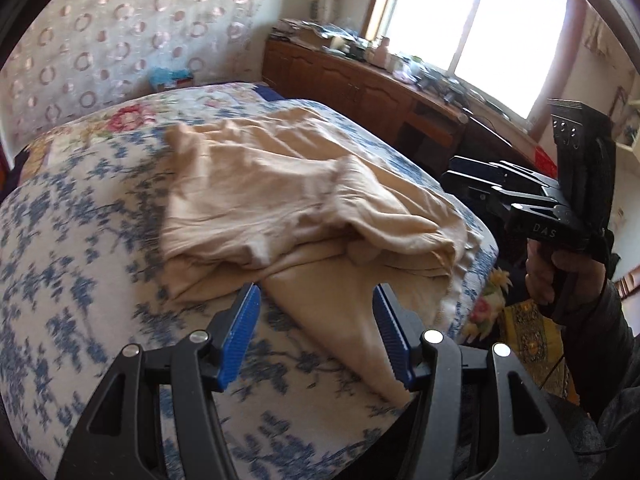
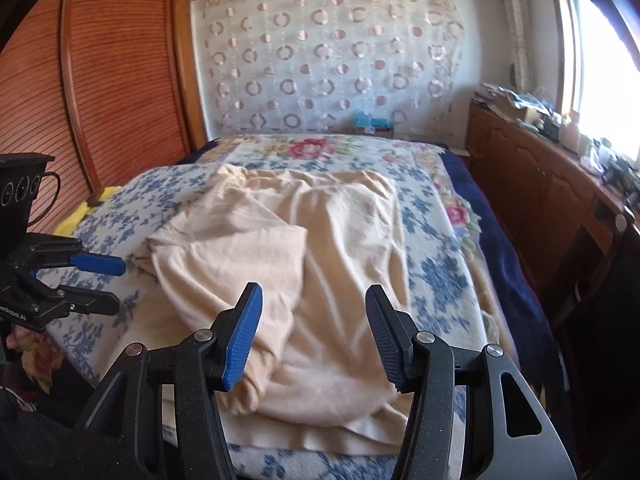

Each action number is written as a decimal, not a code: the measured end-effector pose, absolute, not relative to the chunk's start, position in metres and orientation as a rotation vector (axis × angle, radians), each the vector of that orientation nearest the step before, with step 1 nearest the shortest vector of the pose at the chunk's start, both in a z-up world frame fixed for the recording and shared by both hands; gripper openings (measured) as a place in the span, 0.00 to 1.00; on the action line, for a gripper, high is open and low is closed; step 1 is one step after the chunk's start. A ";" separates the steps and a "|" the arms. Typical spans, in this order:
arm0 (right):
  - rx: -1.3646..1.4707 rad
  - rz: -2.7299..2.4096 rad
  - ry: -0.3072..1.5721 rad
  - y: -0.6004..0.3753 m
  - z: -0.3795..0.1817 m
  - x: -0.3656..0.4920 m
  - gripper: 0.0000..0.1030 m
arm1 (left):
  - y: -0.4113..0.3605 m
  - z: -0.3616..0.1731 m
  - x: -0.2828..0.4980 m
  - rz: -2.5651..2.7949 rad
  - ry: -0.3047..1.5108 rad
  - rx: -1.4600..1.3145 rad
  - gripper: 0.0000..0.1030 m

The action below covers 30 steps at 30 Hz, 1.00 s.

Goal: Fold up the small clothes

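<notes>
A cream garment [image 1: 280,200] lies partly folded and rumpled on the blue-flowered bed cover [image 1: 72,280]. It also shows in the right wrist view [image 2: 320,248]. My left gripper [image 1: 316,300] is open and empty, its blue pads either side of a pointed corner of the garment, just above the bed. It shows at the left in the right wrist view [image 2: 108,284]. My right gripper [image 2: 314,300] is open and empty above the garment's near edge. In the left wrist view it [image 1: 452,172] hovers off the bed's right side, held by a hand.
A wooden cabinet [image 2: 540,184] with clutter on top runs along the right under a bright window [image 1: 480,28]. A slatted wooden wardrobe [image 2: 100,80] stands left of the bed. A patterned curtain [image 2: 328,60] hangs behind. A blue box [image 2: 372,122] sits at the bed's head.
</notes>
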State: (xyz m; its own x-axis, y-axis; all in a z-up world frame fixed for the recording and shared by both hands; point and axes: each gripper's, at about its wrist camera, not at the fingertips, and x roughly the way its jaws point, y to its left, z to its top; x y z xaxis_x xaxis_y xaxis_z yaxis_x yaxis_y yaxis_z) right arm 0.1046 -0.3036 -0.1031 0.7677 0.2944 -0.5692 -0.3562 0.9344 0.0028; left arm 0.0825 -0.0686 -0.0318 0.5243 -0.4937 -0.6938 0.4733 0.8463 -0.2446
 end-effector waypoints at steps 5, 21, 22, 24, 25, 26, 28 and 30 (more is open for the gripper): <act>-0.163 0.455 0.578 -0.263 -0.091 0.122 0.53 | -0.033 -0.033 0.079 -0.454 0.813 -0.035 0.56; -0.346 0.760 0.801 -0.113 -0.139 0.178 0.53 | 0.053 -0.030 0.070 -0.269 0.764 -0.109 0.56; -0.357 0.757 0.809 -0.110 -0.142 0.179 0.53 | 0.054 -0.030 0.069 -0.263 0.758 -0.104 0.56; -0.384 0.756 0.823 -0.103 -0.149 0.180 0.53 | 0.055 -0.029 0.068 -0.260 0.752 -0.105 0.56; -0.388 0.759 0.827 -0.101 -0.151 0.180 0.53 | 0.054 -0.029 0.069 -0.261 0.753 -0.106 0.56; -0.394 0.760 0.830 -0.099 -0.153 0.180 0.53 | 0.055 -0.029 0.069 -0.263 0.752 -0.104 0.56; -0.414 0.756 0.838 -0.095 -0.158 0.181 0.53 | 0.055 -0.028 0.069 -0.265 0.748 -0.101 0.56; -0.452 0.741 0.845 -0.090 -0.165 0.183 0.54 | 0.054 -0.027 0.068 -0.267 0.747 -0.104 0.56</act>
State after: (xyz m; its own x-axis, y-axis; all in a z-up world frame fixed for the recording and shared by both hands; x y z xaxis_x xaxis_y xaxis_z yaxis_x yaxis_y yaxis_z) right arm 0.1827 -0.0897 -0.1646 0.4422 0.4043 -0.8006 -0.7413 0.6673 -0.0724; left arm 0.0683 0.0538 -0.0273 0.7016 -0.2764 -0.6568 0.2030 0.9611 -0.1875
